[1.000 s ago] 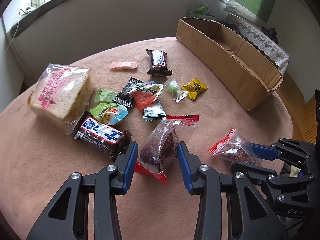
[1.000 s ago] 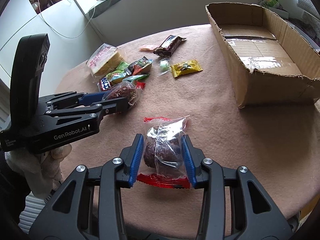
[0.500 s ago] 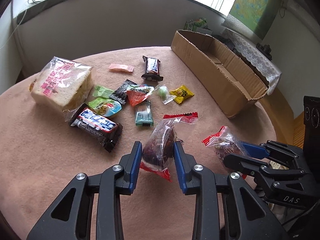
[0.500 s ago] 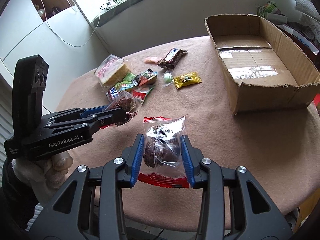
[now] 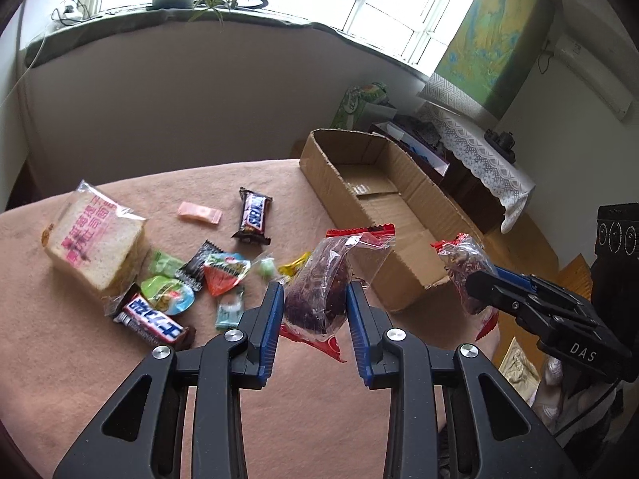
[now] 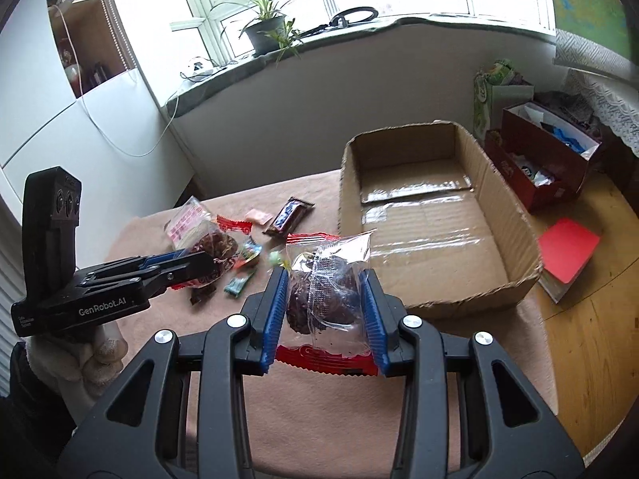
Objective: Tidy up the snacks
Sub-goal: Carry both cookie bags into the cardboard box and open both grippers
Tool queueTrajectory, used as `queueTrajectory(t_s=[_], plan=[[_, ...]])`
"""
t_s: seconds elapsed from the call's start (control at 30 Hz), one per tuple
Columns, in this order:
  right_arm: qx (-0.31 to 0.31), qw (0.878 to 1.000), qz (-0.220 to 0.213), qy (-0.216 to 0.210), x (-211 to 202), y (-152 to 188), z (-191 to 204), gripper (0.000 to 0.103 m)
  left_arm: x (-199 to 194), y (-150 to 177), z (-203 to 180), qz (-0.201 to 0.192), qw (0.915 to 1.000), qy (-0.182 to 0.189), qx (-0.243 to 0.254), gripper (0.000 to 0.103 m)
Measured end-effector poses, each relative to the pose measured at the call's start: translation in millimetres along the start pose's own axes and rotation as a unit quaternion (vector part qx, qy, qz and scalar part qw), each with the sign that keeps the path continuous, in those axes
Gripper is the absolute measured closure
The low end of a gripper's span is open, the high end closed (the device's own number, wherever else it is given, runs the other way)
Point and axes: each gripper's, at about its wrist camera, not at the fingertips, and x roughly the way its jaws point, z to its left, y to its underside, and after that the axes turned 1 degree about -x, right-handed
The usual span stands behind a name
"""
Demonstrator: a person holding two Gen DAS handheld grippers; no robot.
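Observation:
My left gripper [image 5: 315, 293] is shut on a clear, red-edged packet with a dark cake [image 5: 319, 291] and holds it above the table. My right gripper [image 6: 325, 283] is shut on a like cake packet [image 6: 325, 291], also raised. Each gripper shows in the other view: the right gripper [image 5: 475, 283] to the right, the left gripper [image 6: 207, 261] to the left. An open, empty cardboard box [image 5: 399, 215] [image 6: 431, 215] stands ahead on the right. Loose snacks lie on the pink cloth: a sandwich pack [image 5: 94, 239], two chocolate bars [image 5: 253, 221] [image 5: 153, 323] and several small candies [image 5: 223, 275].
The round table's edge [image 6: 539, 359] falls off to the right, with a wooden floor, a red card [image 6: 567, 255] and red boxes [image 6: 547, 159] beyond. A wall and windowsill with a potted plant [image 6: 267, 28] lie behind the table.
Both grippers have lifted their cake packets off the cloth and moved up and toward the cardboard box. The views have tilted upward, showing the window.

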Motion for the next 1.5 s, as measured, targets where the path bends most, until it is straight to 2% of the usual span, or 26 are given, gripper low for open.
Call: queueTrajectory(t_s=[0.27,0.77,1.1,1.13,1.2,1.23,1.5], plan=[[0.009,0.999,-0.013,0.047,2.9,-27.1,-46.9,0.064,29.0,-14.8,-40.9,-0.004,0.9998,0.018,0.012,0.073],[0.031,0.996,0.004,0.079,29.3,-41.7,-103.3,0.064,76.2,-25.2,-94.6,0.017,0.9982,0.011,0.056,0.073],[0.039,0.996,0.01,0.081,37.2,-40.9,-110.5,0.061,85.5,-26.7,-108.2,0.026,0.997,0.004,0.072,0.069],[0.039,0.996,0.01,0.083,36.7,-40.9,-109.8,0.06,84.8,-26.1,-108.3,0.025,0.997,0.002,0.074,0.069],[0.037,0.995,0.006,0.088,34.5,-41.4,-107.4,0.049,84.5,-26.0,-107.9,0.024,0.997,0.002,0.073,0.069],[0.035,0.995,0.003,0.09,32.9,-41.6,-106.0,0.048,82.9,-25.7,-106.7,0.023,0.9972,0.003,0.071,0.069],[0.026,0.996,-0.009,0.09,20.8,-44.4,-90.6,0.048,64.4,-24.5,-94.3,0.01,0.9985,0.007,0.053,0.069]])
